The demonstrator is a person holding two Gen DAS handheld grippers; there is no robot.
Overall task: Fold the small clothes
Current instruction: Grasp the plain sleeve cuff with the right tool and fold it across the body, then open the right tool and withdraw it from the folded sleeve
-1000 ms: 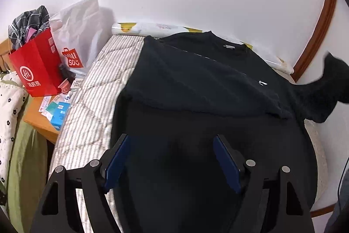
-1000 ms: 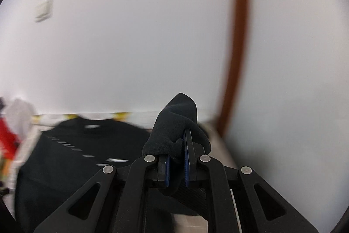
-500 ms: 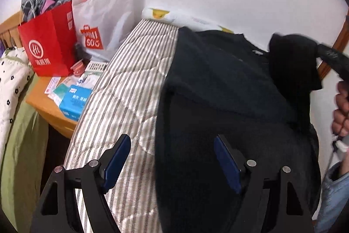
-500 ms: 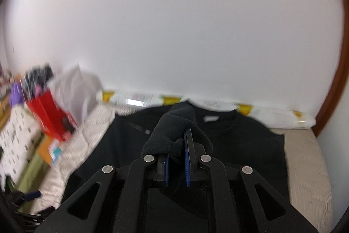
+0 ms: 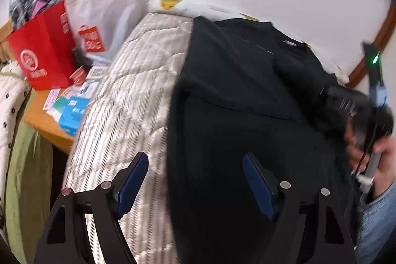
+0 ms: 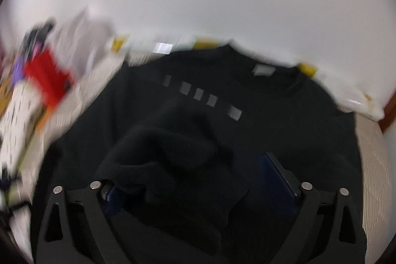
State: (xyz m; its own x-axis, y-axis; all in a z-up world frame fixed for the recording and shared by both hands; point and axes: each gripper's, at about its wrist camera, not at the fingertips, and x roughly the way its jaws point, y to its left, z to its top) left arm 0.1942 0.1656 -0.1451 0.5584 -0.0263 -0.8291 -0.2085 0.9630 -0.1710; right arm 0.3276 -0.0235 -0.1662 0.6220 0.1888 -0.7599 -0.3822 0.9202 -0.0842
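Note:
A black sweatshirt (image 5: 247,95) lies spread on a striped mattress (image 5: 128,95), neck toward the wall. Its right sleeve (image 6: 173,147) is folded over the chest and lies between the open fingers of my right gripper (image 6: 198,177), no longer clamped. The sweatshirt fills the right wrist view (image 6: 284,120), which is blurred. My left gripper (image 5: 195,180) is open and empty above the sweatshirt's left edge near the hem. The right gripper also shows at the right edge of the left wrist view (image 5: 356,100), held by a hand.
A red paper bag (image 5: 42,51) and a white plastic bag (image 5: 104,14) stand on a wooden side table (image 5: 44,123) left of the bed, with small boxes (image 5: 71,113). A white wall runs behind. A rolled pad (image 5: 193,9) lies at the bed's head.
My right gripper carried the sleeve from the right side over the chest, lowered and opened, letting it go. My left gripper shifted left toward the garment's edge, still open.

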